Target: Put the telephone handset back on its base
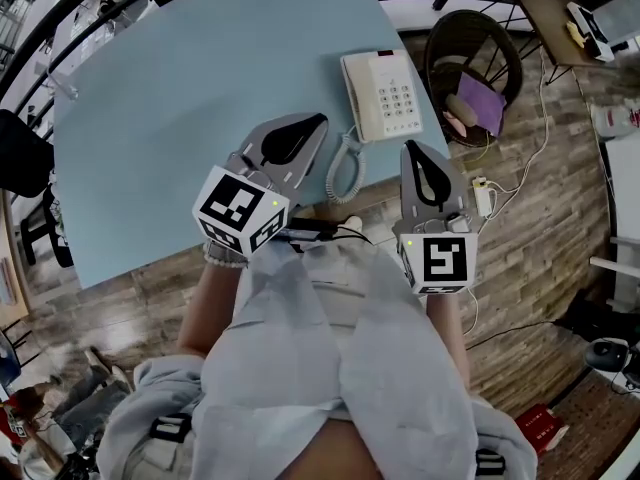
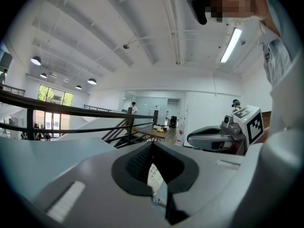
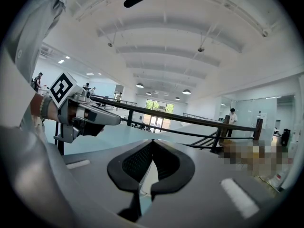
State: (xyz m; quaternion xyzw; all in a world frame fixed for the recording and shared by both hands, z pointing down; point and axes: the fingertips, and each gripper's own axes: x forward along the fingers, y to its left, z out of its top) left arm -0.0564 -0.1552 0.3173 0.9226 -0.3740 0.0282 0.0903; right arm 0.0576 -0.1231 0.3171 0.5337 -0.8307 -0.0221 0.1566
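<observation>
— Where is the handset [image 1: 356, 93]?

— It lies along the left side of the base [image 1: 397, 98], on the far right part of the light blue table [image 1: 170, 118]. It looks seated in its cradle. Its coiled cord [image 1: 345, 173] loops down toward the table's near edge.

— And the grippers?

— Both are held on the near side of the telephone, apart from it. The left gripper [image 1: 316, 123] points its tips over the table, near and left of the handset, just beside the cord. The right gripper [image 1: 420, 153] sits by the table's near right corner, with its tips just near of the base.

— Is either one holding anything?

— No. In the left gripper view the two dark pads [image 2: 137, 165] are pressed together with nothing clamped between them. The right gripper view shows the same: its fingers [image 3: 135, 165] are clenched on each other and empty.

— So the cord runs between them?

— Yes, its loop hangs between the two sets of tips, and neither set touches it.
</observation>
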